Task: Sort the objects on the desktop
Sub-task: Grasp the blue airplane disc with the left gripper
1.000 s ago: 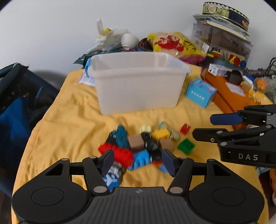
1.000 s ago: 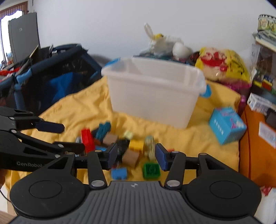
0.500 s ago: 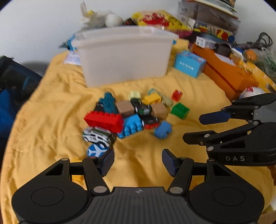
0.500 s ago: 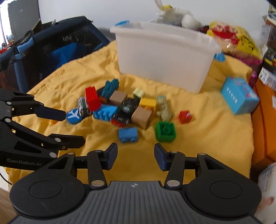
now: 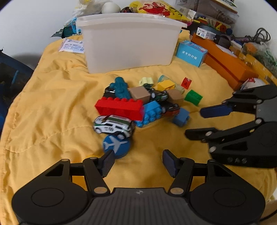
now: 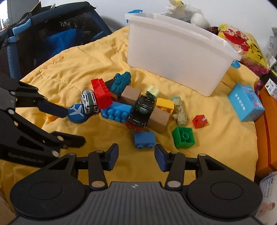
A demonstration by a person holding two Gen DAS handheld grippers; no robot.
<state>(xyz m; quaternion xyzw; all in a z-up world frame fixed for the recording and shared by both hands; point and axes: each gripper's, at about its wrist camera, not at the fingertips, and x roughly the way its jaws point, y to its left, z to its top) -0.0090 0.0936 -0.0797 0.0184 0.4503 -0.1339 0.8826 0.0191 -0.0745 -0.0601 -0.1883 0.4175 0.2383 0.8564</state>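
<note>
We can't see into the white bin [image 5: 128, 43]: its frosted walls hide the contents. The black toy cars [image 6: 142, 110] sit half buried among the blocks, so their shapes are unclear. Text on the blue box [image 5: 191, 53] is too small to read. Clutter behind the bin [image 5: 155, 8] is cut off at the top edge. Both hand-held gripper bodies run off the bottom edge.

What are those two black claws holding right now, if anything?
Nothing. The left gripper stands open just short of the blue airplane disc; the right gripper, whose jaws have just been closing a little, is open near the small blue brick.
</note>
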